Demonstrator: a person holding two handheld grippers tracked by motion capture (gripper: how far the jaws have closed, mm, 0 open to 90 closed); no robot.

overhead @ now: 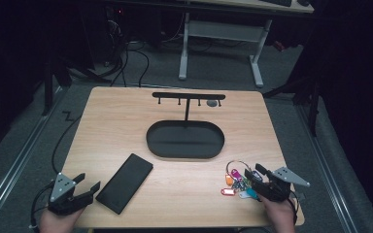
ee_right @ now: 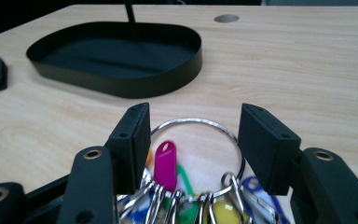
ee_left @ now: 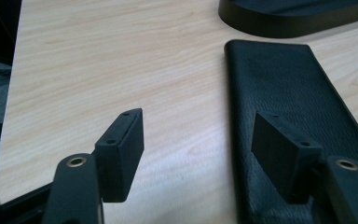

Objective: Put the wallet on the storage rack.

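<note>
Keys (ee_right: 193, 196) on a big ring lie at the table's (overhead: 281, 145) near right corner, between the right gripper's (ee_right: 193, 135) open jaws, ungripped. Closing on the ring seems next, probably to hang it on the rack (overhead: 188, 95). Tray (overhead: 185, 151) looks empty. Left gripper (ee_left: 198, 144) hovers open, 1 jaw above the black case (ee_left: 284, 88).

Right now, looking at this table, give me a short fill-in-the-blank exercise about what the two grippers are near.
1. The right gripper stands open around the big metal ring of a bunch of ____ with coloured tags.
2. The left gripper is open, with one jaw over the flat ____ wallet.
3. Behind both lies an oval black ____ with a hook stand rising from it.

Missing words: keys; black; tray
</note>
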